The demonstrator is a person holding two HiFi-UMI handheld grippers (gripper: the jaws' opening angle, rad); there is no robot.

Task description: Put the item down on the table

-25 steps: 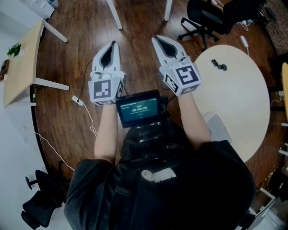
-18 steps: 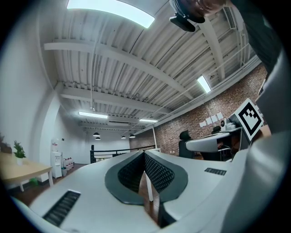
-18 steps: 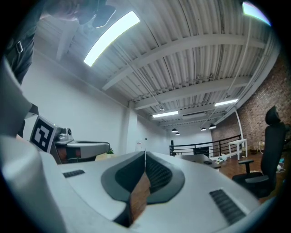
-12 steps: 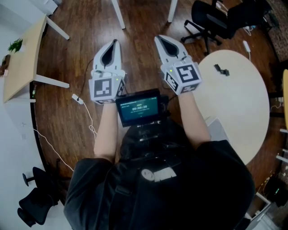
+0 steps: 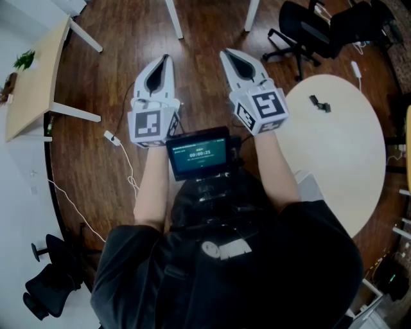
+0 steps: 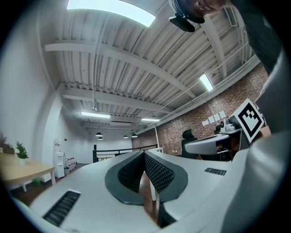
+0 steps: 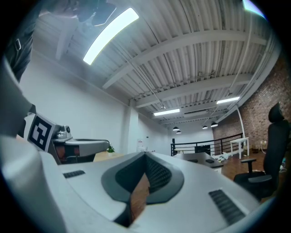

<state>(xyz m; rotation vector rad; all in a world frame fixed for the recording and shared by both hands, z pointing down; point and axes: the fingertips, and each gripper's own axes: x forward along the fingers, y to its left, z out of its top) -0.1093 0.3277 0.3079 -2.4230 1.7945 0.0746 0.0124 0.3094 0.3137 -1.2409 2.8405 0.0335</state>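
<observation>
Both grippers are held side by side in front of the person, over the dark wooden floor, pointing away. My left gripper (image 5: 166, 58) (image 6: 143, 153) is shut with nothing between its jaws. My right gripper (image 5: 224, 53) (image 7: 145, 155) is shut too, and empty. To the right stands a round pale table (image 5: 347, 160); the right gripper hangs just left of its edge. A small black item (image 5: 319, 103) lies on the table's far part, apart from both grippers. A small screen (image 5: 200, 153) sits on the person's chest between the forearms.
Black office chairs (image 5: 308, 29) stand beyond the round table. A light wooden table (image 5: 35, 77) is at the far left, with white table legs (image 5: 173, 18) ahead. A white cable with a plug (image 5: 110, 137) runs across the floor at left. Another black chair (image 5: 48, 292) sits at lower left.
Both grippers stay shut and in the same place. Only the view has drifted slightly, so the round table and its black item sit a little lower in the picture.
</observation>
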